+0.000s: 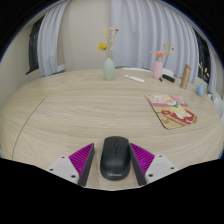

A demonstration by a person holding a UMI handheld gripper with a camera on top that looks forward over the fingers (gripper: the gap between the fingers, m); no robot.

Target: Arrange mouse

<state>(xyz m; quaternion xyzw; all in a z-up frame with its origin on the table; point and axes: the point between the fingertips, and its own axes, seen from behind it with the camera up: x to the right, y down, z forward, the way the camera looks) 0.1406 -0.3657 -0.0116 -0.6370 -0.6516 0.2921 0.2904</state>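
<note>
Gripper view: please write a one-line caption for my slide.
Black mouse between the open gripper fingers on a round wooden table, mouse pad beyond.

claw-mounted view, facing forward over table (60,115)

My gripper (113,163) shows only its two fingers. Each finger is a pale grey-white wedge with flat, angular faces, broad at the base and narrowing toward the tip. On the inner face of each sits a bright magenta pad (84,161), ridged with fine dark grooves running across it. The pad on the other finger matches it in colour and ribbing.
</note>
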